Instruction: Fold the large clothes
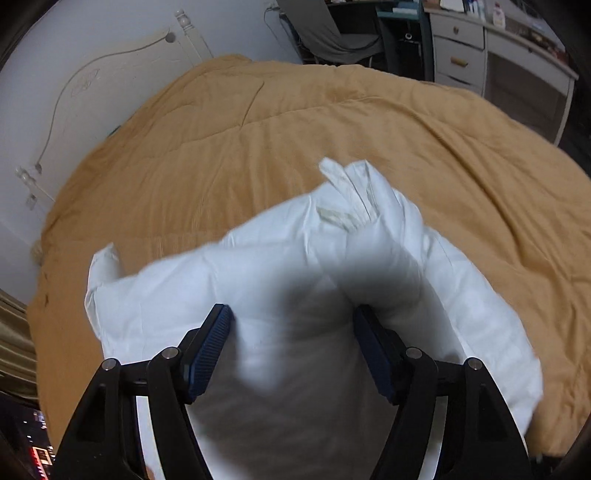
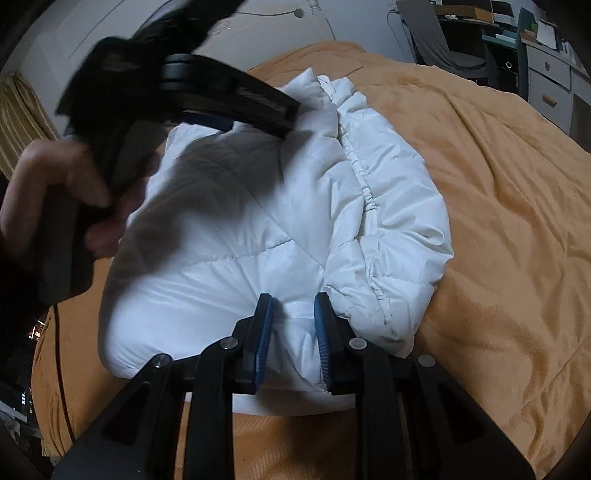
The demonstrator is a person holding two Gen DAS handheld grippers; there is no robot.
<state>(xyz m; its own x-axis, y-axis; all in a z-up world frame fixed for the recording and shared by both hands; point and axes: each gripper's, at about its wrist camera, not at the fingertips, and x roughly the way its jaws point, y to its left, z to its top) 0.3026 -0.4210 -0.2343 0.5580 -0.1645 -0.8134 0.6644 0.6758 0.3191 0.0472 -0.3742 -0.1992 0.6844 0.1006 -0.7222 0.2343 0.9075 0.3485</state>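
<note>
Right wrist view: white quilted puffer jacket (image 2: 295, 206), bunched into a rough bundle on the near part of the tan bedspread (image 2: 498, 221). Padded, soft and compressible; judged light for its bulk. Smooth shell fabric, likely to slide between pads and against itself. No stiffness: expect sagging and spreading wherever unsupported, and springing back after pressing.

Best taken at seams and edges rather than at mid-panel. Gathered elastic band (image 2: 365, 192) across the bundle's right side: firmer, less slippery. Avoid pinching a single puffed chamber; catch a full fold of shell and filling together.

Right gripper (image 2: 293, 328), over the near edge of the bedspread: jaws narrow, pads closed on a fold at the jacket's near edge, fabric bulging out between them.

Left gripper (image 1: 291, 314), toward the left side of the bedspread, carried in a hand (image 2: 55, 184): jaws wide, thick jacket bulk between the pads. Blurred there; cannot tell whether pressed or merely straddled.

Risk as judged: slipping out under a fast pull, and folds reopening once let go. Press air out before creasing.

Beyond the far left edge of the bedspread: white headboard (image 1: 110, 74). Beyond the far edge: grey chair (image 1: 325, 33). Beyond the far right edge: pale dresser (image 1: 461, 48).
</note>
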